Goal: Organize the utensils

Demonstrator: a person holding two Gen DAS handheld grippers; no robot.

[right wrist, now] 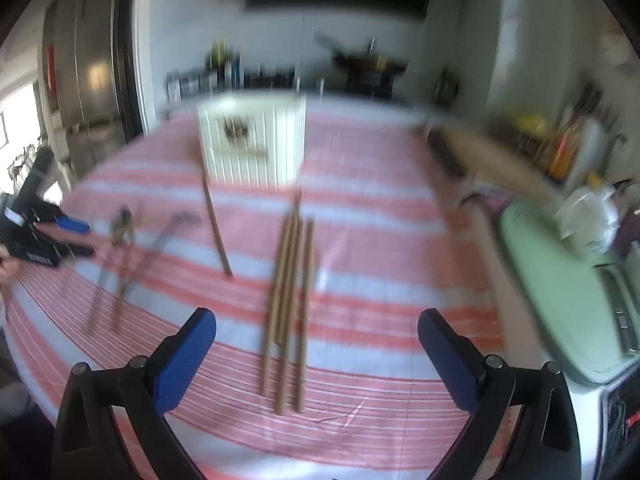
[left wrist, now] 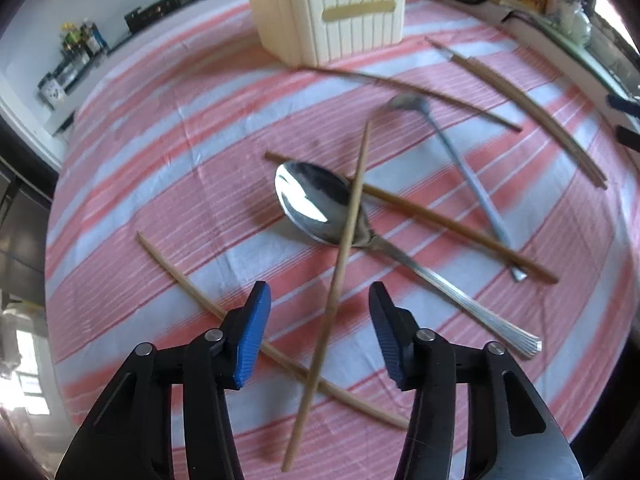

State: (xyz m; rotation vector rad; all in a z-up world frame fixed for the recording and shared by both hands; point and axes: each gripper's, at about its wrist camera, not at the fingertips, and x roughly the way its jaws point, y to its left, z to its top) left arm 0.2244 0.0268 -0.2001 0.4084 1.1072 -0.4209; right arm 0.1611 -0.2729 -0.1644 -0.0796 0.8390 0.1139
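Hovering over the pink-and-white striped tablecloth (left wrist: 168,168), left gripper (left wrist: 320,300) with blue-padded jaws half parted, straddling a pale wooden chopstick (left wrist: 344,240) but not pressing on it. Lying across the large shiny steel spoon (left wrist: 312,204), that chopstick, and crossing a second thin stick (left wrist: 192,284) nearer the gripper. Resting beyond the spoon, a darker brown chopstick (left wrist: 440,220) and a slim grey-handled spoon (left wrist: 460,168). Standing farthest from the spoon, the cream ribbed utensil holder (left wrist: 332,12). Gaping wide and holding nothing, right gripper (right wrist: 316,328), facing three brown chopsticks (right wrist: 288,300) lying side by side before the holder.
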